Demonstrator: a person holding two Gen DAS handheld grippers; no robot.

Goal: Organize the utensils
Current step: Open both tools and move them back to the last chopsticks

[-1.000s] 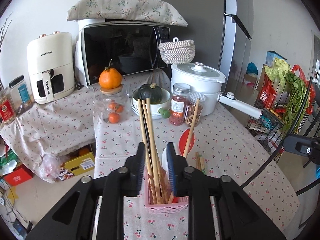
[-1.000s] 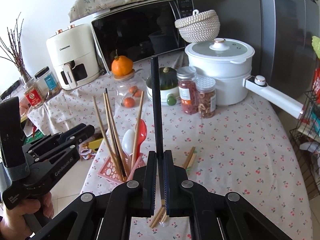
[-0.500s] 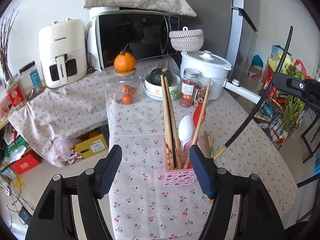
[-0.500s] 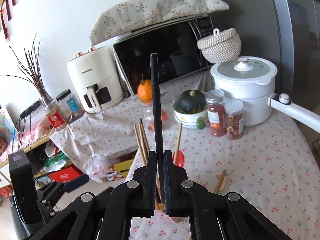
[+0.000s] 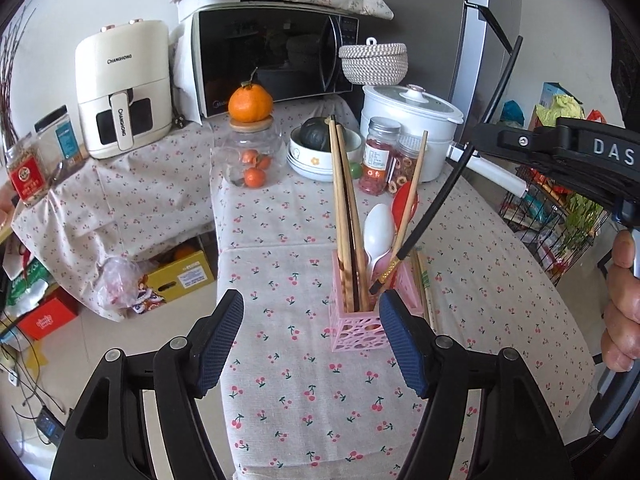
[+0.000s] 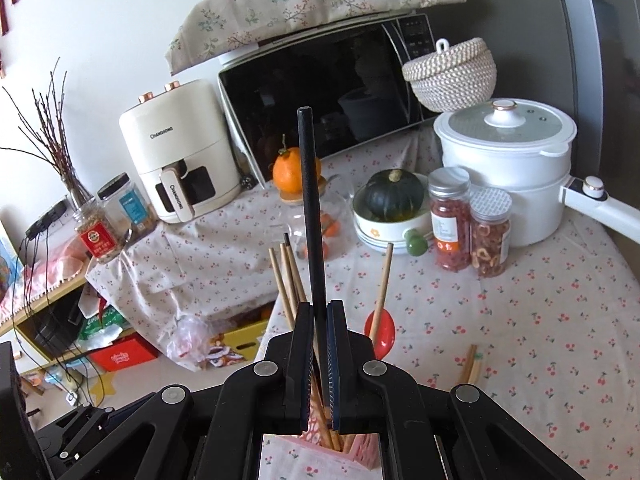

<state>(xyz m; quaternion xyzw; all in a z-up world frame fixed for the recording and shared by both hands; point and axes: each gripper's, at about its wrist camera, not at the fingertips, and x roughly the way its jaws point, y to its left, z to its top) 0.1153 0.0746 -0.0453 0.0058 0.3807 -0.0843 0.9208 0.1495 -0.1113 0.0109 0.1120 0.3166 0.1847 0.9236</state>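
A pink lattice utensil holder point(image 5: 358, 330) stands on the cherry-print tablecloth point(image 5: 304, 392). It holds several wooden chopsticks point(image 5: 344, 216), a white spoon point(image 5: 378, 228) and a red spoon point(image 5: 405, 204). My left gripper point(image 5: 312, 338) is open and empty, just in front of the holder. My right gripper point(image 6: 319, 312) is shut on a black chopstick point(image 6: 310, 208); in the left wrist view the chopstick point(image 5: 440, 196) slants down with its tip at the holder's mouth. Loose wooden chopsticks point(image 5: 425, 284) lie on the cloth right of the holder.
Behind stand a glass jar with oranges point(image 5: 250, 152), a bowl with a green squash point(image 5: 316, 148), two spice jars point(image 5: 382, 156), a white pot point(image 5: 412, 120), a microwave point(image 5: 276, 56) and an air fryer point(image 5: 124, 88). A wire rack point(image 5: 552, 224) is at right.
My left gripper opened, let go of the holder and drew back. My right gripper carried the black chopstick over, and its tip now meets the holder's mouth.
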